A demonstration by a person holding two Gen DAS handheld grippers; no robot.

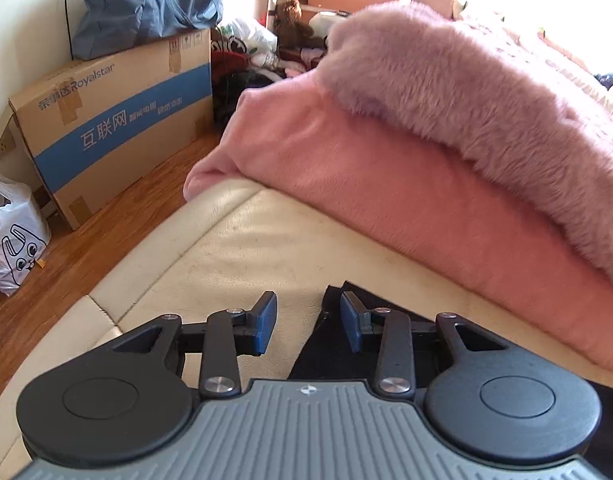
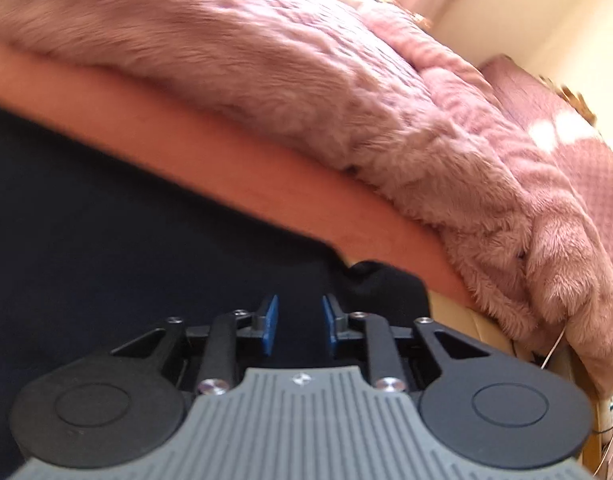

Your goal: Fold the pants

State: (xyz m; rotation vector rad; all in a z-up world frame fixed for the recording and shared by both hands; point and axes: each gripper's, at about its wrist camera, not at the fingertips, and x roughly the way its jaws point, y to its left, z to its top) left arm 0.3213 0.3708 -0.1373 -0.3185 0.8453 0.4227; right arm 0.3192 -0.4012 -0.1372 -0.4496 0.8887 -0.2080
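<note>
The dark pants (image 2: 126, 240) lie flat on the cream leather bed edge (image 1: 234, 248), in front of a pink sheet. In the right wrist view they fill the lower left, with a corner (image 2: 386, 280) bunched just ahead of the fingers. My right gripper (image 2: 297, 322) is open, low over the pants, with nothing between the blue pads. In the left wrist view only a dark corner of the pants (image 1: 342, 344) shows under the right finger. My left gripper (image 1: 308, 322) is open and empty, straddling that pants edge over the cream leather.
A pink sheet (image 1: 366, 184) and a fluffy pink blanket (image 1: 466, 92) lie piled behind the pants. Left of the bed is a wooden floor (image 1: 118, 208) with a Royalstar cardboard box (image 1: 114, 120), a white plastic bag (image 1: 14, 236) and clutter.
</note>
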